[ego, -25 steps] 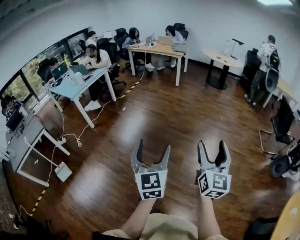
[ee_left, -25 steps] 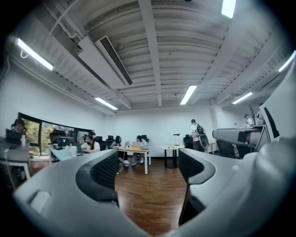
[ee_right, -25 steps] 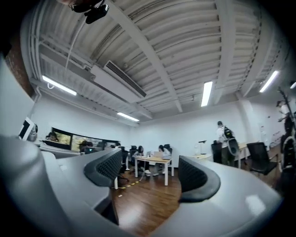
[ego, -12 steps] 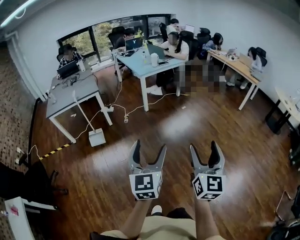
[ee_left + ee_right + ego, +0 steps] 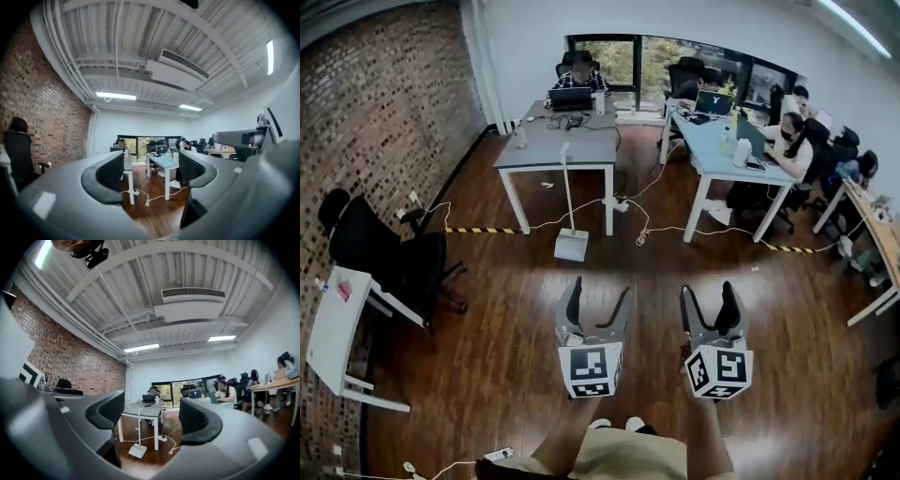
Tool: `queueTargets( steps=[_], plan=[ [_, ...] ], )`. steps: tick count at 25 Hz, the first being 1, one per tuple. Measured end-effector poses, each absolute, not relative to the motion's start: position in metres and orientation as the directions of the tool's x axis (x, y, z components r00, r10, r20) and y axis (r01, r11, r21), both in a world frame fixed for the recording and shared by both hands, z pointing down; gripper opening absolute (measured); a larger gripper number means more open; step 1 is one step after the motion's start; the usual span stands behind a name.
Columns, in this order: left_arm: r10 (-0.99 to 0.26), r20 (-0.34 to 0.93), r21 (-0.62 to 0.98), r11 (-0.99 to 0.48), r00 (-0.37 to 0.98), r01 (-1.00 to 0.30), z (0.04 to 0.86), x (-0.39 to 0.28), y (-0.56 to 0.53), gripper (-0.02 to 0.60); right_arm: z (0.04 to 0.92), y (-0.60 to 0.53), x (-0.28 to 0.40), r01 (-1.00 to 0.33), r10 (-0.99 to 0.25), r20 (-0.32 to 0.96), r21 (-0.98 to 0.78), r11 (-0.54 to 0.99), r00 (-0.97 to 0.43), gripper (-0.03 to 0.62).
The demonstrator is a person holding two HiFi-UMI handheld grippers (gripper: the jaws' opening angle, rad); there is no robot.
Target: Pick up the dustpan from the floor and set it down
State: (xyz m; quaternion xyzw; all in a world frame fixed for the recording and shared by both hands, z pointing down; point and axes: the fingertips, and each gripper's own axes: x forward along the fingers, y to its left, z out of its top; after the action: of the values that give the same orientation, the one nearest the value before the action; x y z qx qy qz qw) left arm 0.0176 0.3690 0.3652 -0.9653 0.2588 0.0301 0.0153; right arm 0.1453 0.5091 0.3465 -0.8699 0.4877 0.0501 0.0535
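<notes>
Dustpan [image 5: 571,246] stands untouched on the floor [image 5: 487,328] beside the grey table [image 5: 546,152], well apart from the left gripper [image 5: 600,292] and the right gripper [image 5: 710,291], whose spread jaws are closing slightly with nothing between them, so the whole pick-up and set-down seems left to do.

the floor [image 5: 487,356] is dark glossy brown wood in narrow planks, and the left wall [image 5: 384,112] is red-brown brick with pale mortar lines. in the middle the dustpan [image 5: 571,246] is pale grey-white on a white stick, with black-and-yellow striped tape [image 5: 478,230] on the boards just left of it. beyond are a grey desk [image 5: 558,150] on white legs and, right of it, a light blue desk [image 5: 722,155]; near left a black chair [image 5: 389,258] stands by a white table [image 5: 333,323].
</notes>
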Motion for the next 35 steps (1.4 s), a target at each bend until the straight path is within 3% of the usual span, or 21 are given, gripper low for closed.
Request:
queueTargets(
  steps=[6, 11, 19, 30, 35],
  plan=[
    [-0.703, -0.079, -0.080, -0.703, 0.707, -0.707, 0.361, -0.029, 0.350, 0.345, 0.342, 0.437, 0.109, -0.972, -0.956, -0.177, -0.081, -0.222, 0.233, 0.354],
    [-0.861, -0.045, -0.081, -0.503, 0.507, -0.861, 0.371, -0.117, 0.308, 0.344, 0.362, 0.372, 0.048, -0.994, -0.990, -0.138, -0.109, 0.023, -0.008, 0.354],
    [-0.960, -0.030, -0.077, -0.277, 0.280, -0.958, 0.377, -0.227, 0.253, 0.345, 0.371, 0.272, -0.050, -0.961, -0.961, -0.114, -0.088, 0.263, -0.252, 0.354],
    [-0.996, -0.023, 0.008, -0.088, 0.088, -0.996, 0.391, -0.345, 0.168, 0.344, 0.377, 0.155, -0.130, -0.922, -0.925, -0.073, -0.086, 0.377, -0.372, 0.354],
    [-0.993, 0.014, 0.055, -0.118, 0.119, -0.992, 0.404, -0.343, 0.122, 0.342, 0.393, 0.116, -0.139, -0.917, -0.921, -0.047, -0.085, 0.389, -0.386, 0.354]
  ],
)
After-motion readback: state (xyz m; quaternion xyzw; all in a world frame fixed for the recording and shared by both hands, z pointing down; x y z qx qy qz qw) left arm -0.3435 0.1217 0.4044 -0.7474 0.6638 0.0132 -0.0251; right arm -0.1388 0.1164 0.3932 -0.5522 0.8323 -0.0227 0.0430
